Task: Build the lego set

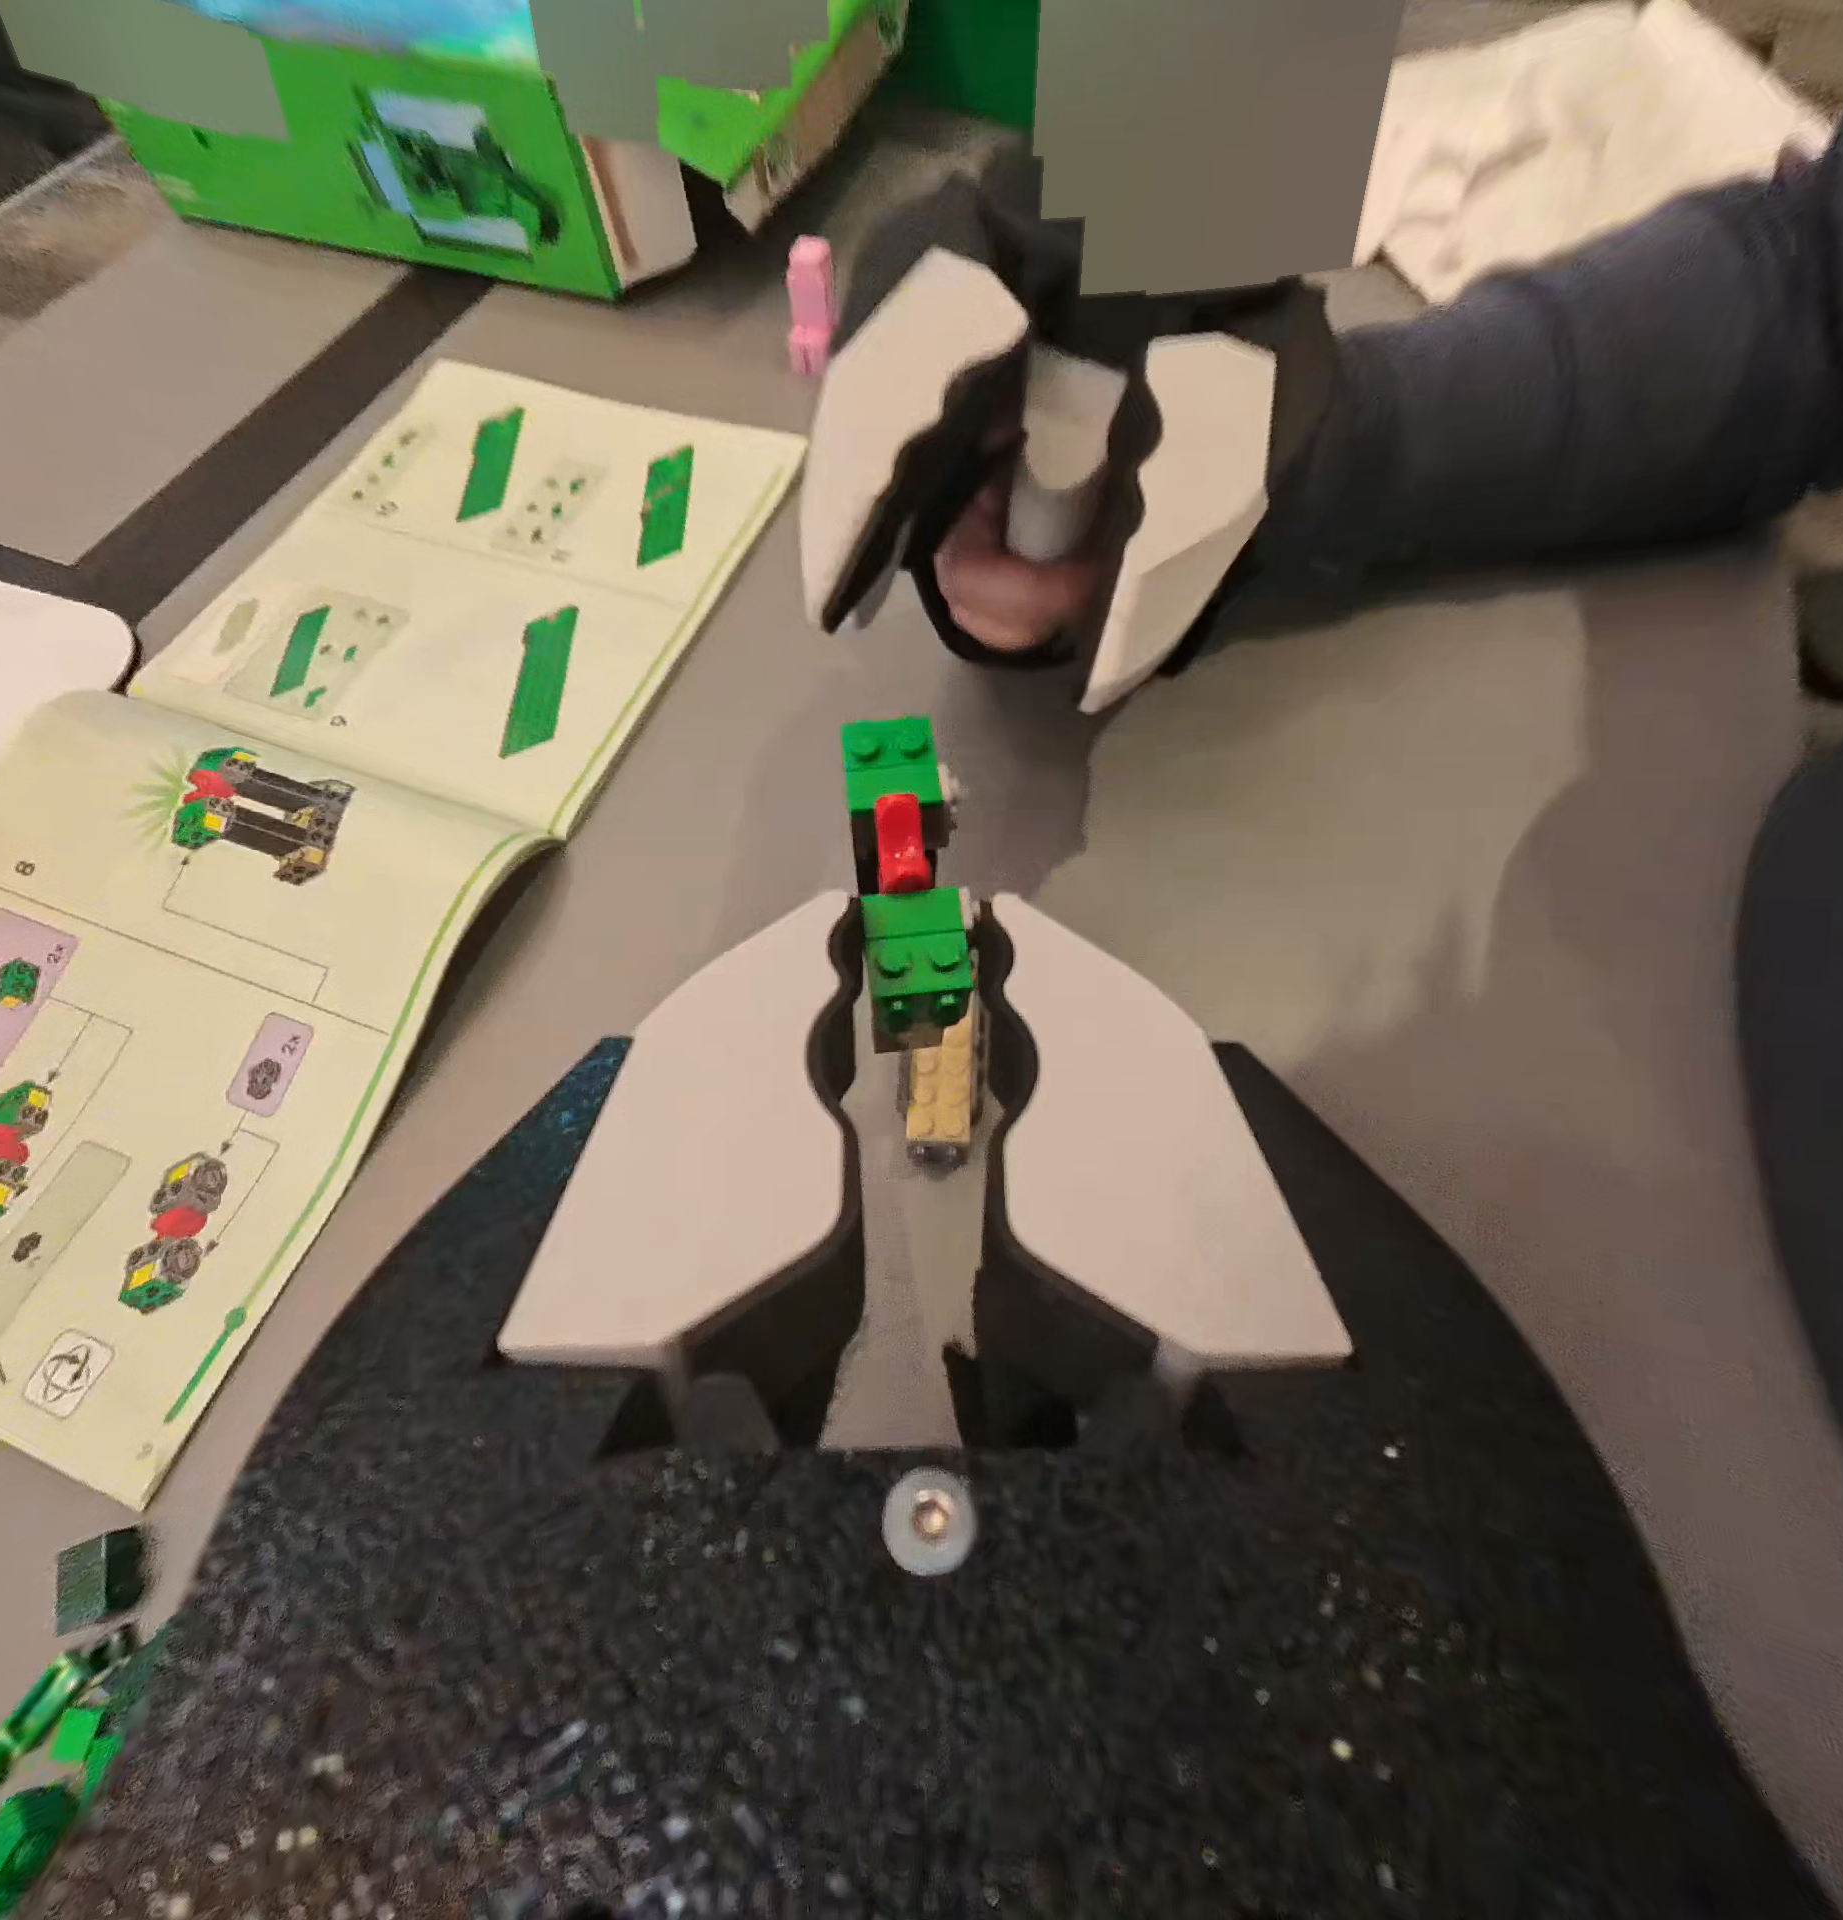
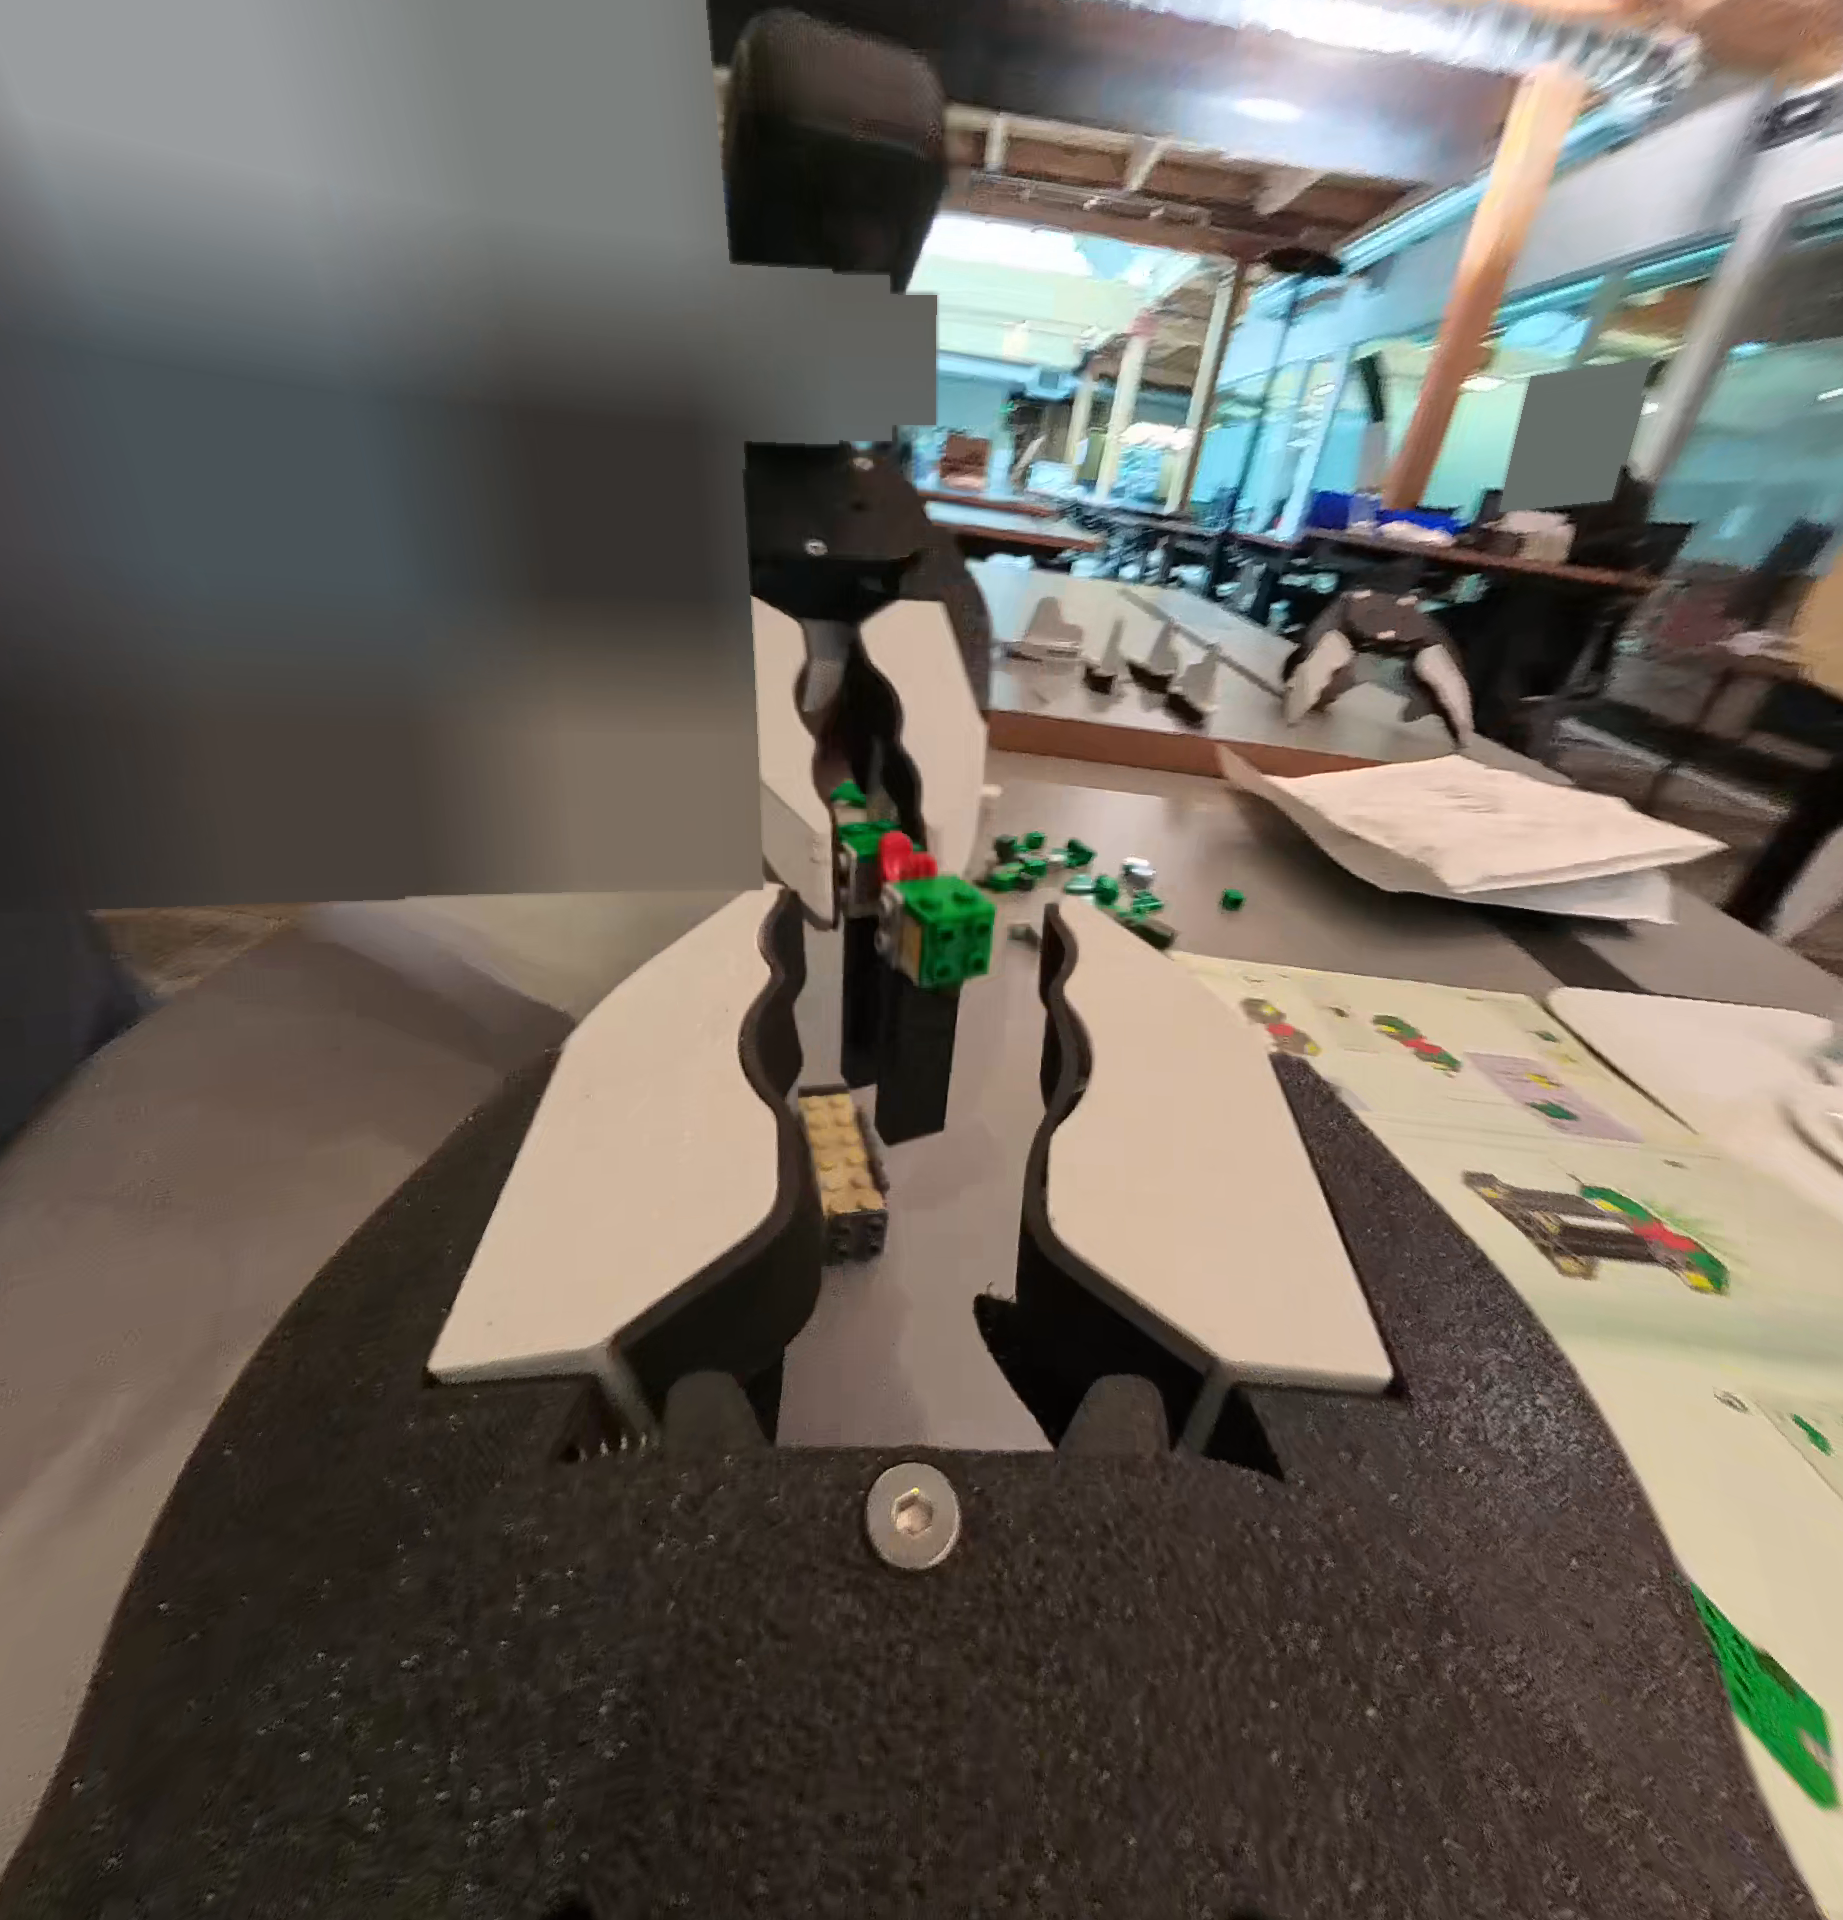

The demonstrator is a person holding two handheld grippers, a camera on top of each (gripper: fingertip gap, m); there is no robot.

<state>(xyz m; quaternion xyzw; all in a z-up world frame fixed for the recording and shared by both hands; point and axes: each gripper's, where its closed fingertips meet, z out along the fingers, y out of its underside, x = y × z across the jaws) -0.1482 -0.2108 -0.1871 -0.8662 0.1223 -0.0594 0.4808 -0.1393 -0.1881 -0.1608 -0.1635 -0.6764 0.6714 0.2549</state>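
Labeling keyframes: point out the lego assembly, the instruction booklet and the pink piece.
lego assembly (image 1: 917, 961): left wrist view, its green studded block.
instruction booklet (image 1: 273, 935): left wrist view, the open left page.
pink piece (image 1: 810, 301): left wrist view, mid-body.

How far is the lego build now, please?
Done: a small assembly of green, red, black and tan bricks exists. In hand: the left gripper clamps it; the right gripper is open, facing it. Left: loose green pieces lie unused by the open instruction booklet.
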